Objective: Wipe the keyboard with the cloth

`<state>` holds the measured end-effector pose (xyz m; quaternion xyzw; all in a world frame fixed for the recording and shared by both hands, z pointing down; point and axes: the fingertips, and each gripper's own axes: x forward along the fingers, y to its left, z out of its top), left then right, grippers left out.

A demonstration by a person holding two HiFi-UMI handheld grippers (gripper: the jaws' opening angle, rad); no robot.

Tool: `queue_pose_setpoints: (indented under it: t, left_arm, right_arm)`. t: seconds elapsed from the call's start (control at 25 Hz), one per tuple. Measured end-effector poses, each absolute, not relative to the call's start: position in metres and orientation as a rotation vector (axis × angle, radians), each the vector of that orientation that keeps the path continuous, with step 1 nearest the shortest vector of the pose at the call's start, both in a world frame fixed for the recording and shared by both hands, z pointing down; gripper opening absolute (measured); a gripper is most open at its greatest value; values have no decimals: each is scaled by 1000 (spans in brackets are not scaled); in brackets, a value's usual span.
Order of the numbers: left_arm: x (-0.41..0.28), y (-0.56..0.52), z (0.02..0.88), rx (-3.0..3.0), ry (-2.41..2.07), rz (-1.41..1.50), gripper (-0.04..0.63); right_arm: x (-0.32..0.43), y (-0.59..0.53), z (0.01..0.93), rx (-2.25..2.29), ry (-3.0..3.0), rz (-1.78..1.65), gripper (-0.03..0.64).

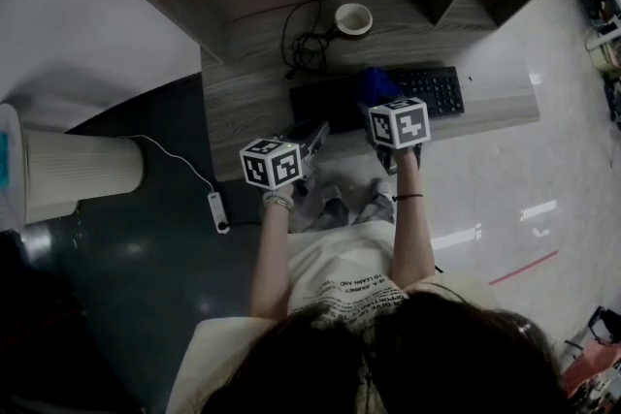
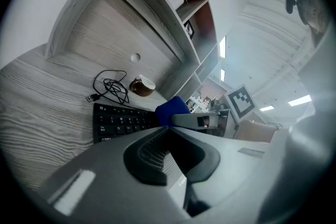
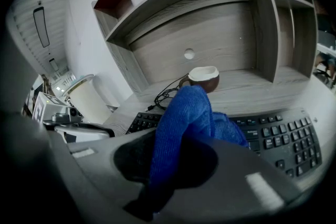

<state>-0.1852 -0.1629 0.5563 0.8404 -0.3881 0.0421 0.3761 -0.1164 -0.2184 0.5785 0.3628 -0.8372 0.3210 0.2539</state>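
Right claw point(image 3: 170, 162) is squeezed shut on the soft blue cloth point(image 3: 185, 113), and the cloth bunches up out of it. The bunch sits over the middle of the flat black keyboard point(image 3: 286, 134), which lies on the grey wooden bench point(image 1: 252, 102). I cannot tell if the cloth presses on the keys. The white marks on the keys are too small to read. The left claw point(image 2: 169, 139) is closed with nothing in it, near the left end of the keyboard. Each claw has a cube with black and white squares on it. Behind the keyboard sit a round brown cup with a white inside point(image 3: 203, 77) and a tangled black cable point(image 1: 306, 44). The person's white shirt point(image 1: 354, 281) has dark writing, too small to read well.
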Motion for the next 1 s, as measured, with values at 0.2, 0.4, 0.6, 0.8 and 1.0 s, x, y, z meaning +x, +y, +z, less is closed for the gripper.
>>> queue_pose_setpoints:
  t: [0.2, 0.4, 0.6, 0.8, 1.0]
  left_arm:
    - [-192, -160, 557, 2143, -1004, 106, 3]
    - [-200, -157, 558, 2131, -1020, 99, 3]
    - [-208, -156, 558, 2124, -1035, 95, 3]
    - [-216, -154, 559, 2116, -1049, 88, 3]
    - [-221, -152, 559, 2111, -1062, 87, 3]
  right_arm:
    - [-122, -217, 579, 980, -2274, 872, 60]
    - [-132, -216, 580, 957, -2282, 864, 60]
    - [-143, -214, 579, 932, -2289, 859, 58]
    - [-152, -212, 580, 917, -2289, 855, 60]
    - [-158, -211, 580, 904, -2295, 850, 60]
